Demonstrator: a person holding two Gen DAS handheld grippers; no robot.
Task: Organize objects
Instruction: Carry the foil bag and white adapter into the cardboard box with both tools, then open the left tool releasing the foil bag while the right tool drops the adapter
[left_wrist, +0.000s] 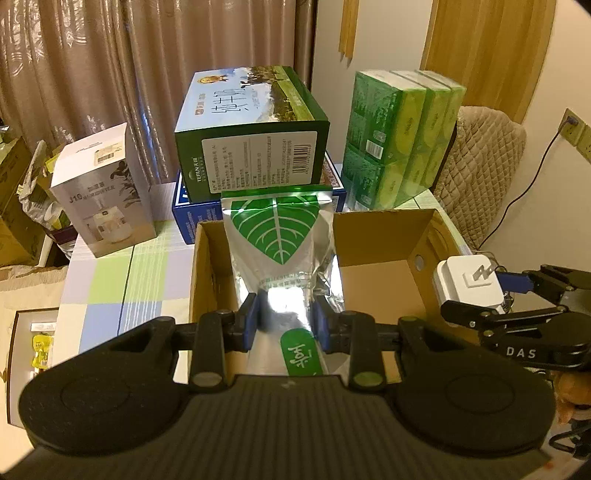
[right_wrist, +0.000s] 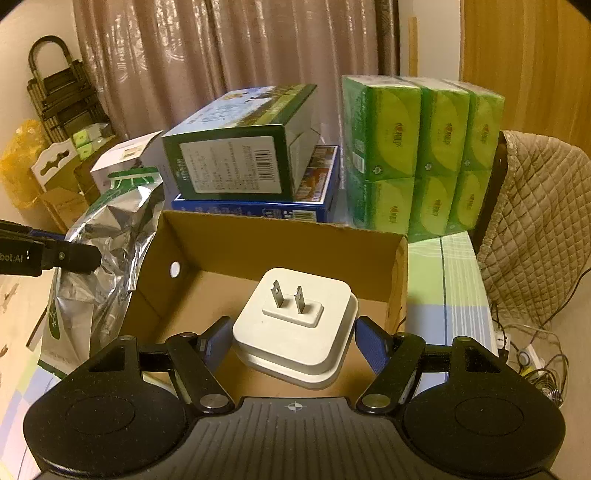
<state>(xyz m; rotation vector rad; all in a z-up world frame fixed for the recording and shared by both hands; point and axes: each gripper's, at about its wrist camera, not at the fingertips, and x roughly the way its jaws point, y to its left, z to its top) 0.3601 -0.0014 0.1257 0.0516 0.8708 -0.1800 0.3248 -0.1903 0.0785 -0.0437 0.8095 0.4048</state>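
Note:
My left gripper (left_wrist: 286, 321) is shut on a silver foil pouch with a green leaf print (left_wrist: 280, 240) and holds it over the left side of an open cardboard box (left_wrist: 373, 291). The pouch (right_wrist: 107, 236) and left gripper (right_wrist: 74, 254) also show at the left of the right wrist view. My right gripper (right_wrist: 295, 343) is shut on a white plug adapter (right_wrist: 295, 325), prongs up, above the cardboard box (right_wrist: 273, 240). In the left wrist view the adapter (left_wrist: 467, 282) and right gripper (left_wrist: 480, 291) are at the box's right wall.
Behind the box are a green carton (left_wrist: 251, 133) stacked on a blue carton (left_wrist: 192, 218), a green tissue pack (left_wrist: 402, 136) and a white humidifier box (left_wrist: 99, 192). All stand on a checked tablecloth (left_wrist: 122, 280). A quilted chair (right_wrist: 535, 221) is at the right, cables (right_wrist: 532, 354) on the floor.

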